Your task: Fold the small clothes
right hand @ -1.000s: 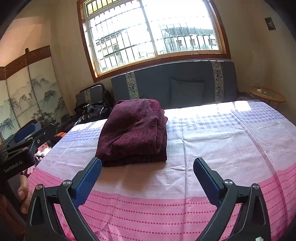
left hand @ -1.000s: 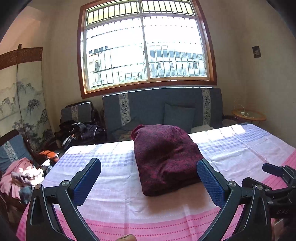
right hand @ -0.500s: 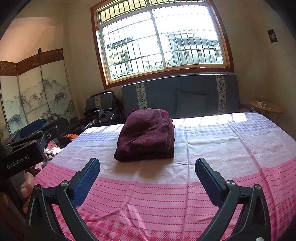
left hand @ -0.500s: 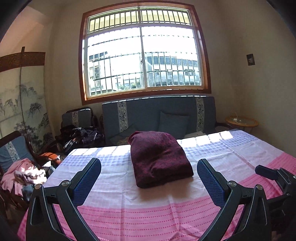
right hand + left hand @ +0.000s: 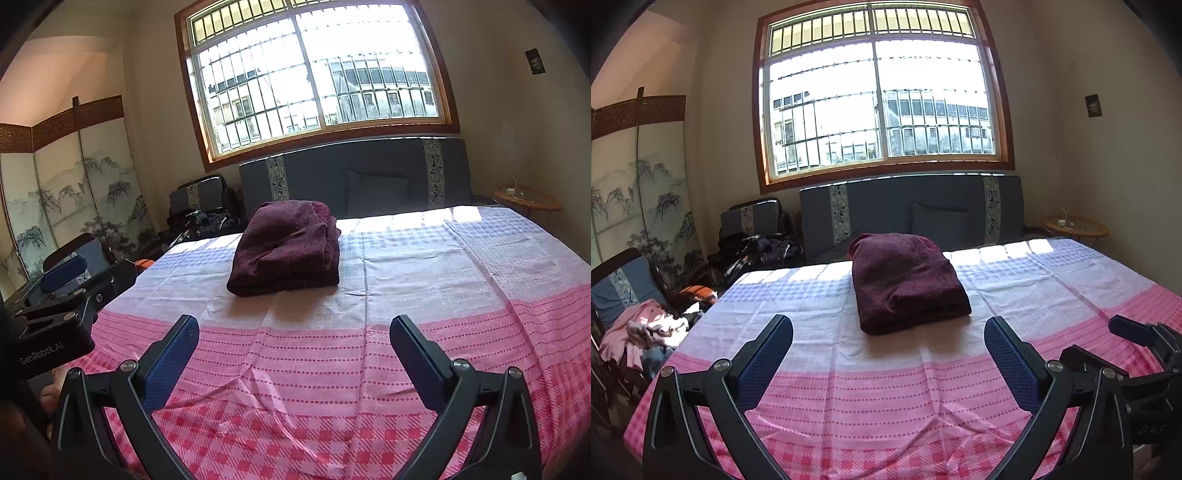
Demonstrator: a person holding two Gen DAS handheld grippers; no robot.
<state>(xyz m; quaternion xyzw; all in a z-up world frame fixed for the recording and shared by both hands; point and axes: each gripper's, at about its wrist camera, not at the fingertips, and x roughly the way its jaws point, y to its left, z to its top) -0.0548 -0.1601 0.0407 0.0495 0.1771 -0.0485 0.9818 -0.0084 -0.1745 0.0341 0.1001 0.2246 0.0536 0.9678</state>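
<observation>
Left wrist view: my left tool [image 5: 888, 338] hangs wide apart and empty, my right tool [image 5: 294, 334] too. The maroon garment [image 5: 908, 282] sits folded mid-bench, far from both. It looks done, so I'd keep clear of snagging it.

Cream walls, large wood-framed barred window [image 5: 882, 92] blazing with daylight, grey-blue sofa [image 5: 908, 210] beneath it, painted folding screen [image 5: 70, 181] at left, round side table [image 5: 1075, 227] in right corner, sunlit pink-and-lilac checked cloth [image 5: 424, 277] across the foreground surface.
</observation>
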